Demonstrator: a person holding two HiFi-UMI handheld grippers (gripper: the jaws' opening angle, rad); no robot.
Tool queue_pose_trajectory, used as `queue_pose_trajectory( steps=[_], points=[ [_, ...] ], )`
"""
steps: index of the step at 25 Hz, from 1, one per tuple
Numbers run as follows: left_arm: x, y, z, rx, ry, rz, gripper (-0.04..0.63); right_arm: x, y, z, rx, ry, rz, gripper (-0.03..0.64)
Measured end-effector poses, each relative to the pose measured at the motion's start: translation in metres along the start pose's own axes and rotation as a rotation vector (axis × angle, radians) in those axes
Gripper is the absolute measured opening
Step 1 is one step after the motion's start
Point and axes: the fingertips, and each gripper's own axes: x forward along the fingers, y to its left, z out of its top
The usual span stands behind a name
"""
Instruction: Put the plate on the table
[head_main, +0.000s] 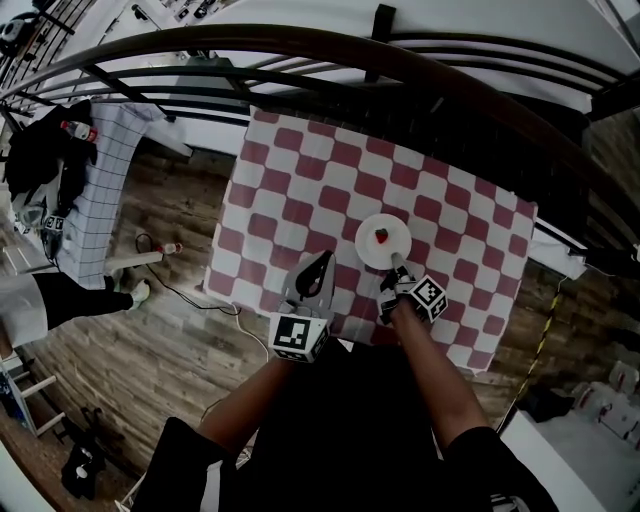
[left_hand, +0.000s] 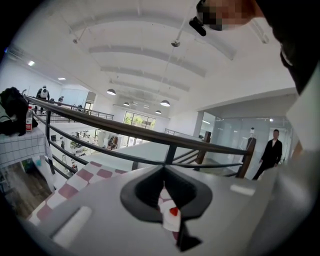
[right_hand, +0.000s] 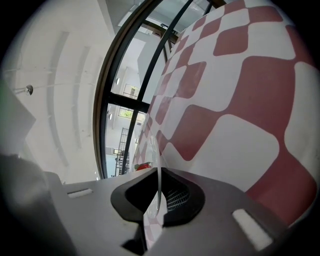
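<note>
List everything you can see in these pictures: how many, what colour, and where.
table: one, red and white checked cloth, middle of the head view
plate: one, white, at the table's near side
fruit: one, small, red, on the plate
railing: one, black, beyond the table
side table: one, white gridded cloth, far left
bag: one, black, on the side table
bottle: one, red and white, beside the bag
cable: one, dark, on the wooden floor
bystander: one, dark clothes, far off
left tool: one, grey, shut, empty, left of the plate
right tool: one, grey, shut on the plate's near rim
arms: two, bare, bottom of the head view
</note>
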Motion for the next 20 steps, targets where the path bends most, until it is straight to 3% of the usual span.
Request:
queue_pose_trajectory(
  steps=[7, 14, 20],
  points=[
    [0.0, -0.005, -0.003, 0.004, 0.014, -0.015, 0.011, 0.005, -0.009, -0.002, 0.02, 0.003, -0.009, 0.015],
    [0.002, -0.017, 0.0, 0.08, 0.012, -0.053, 0.011, 0.006, -0.015, -0.008, 0.014, 0.018, -0.046, 0.015],
    [0.003, -0.017, -0.005, 0.046, 0.032, -0.066, 0.011, 0.006, -0.02, -0.01, 0.02, 0.034, -0.09, 0.02]
  ],
)
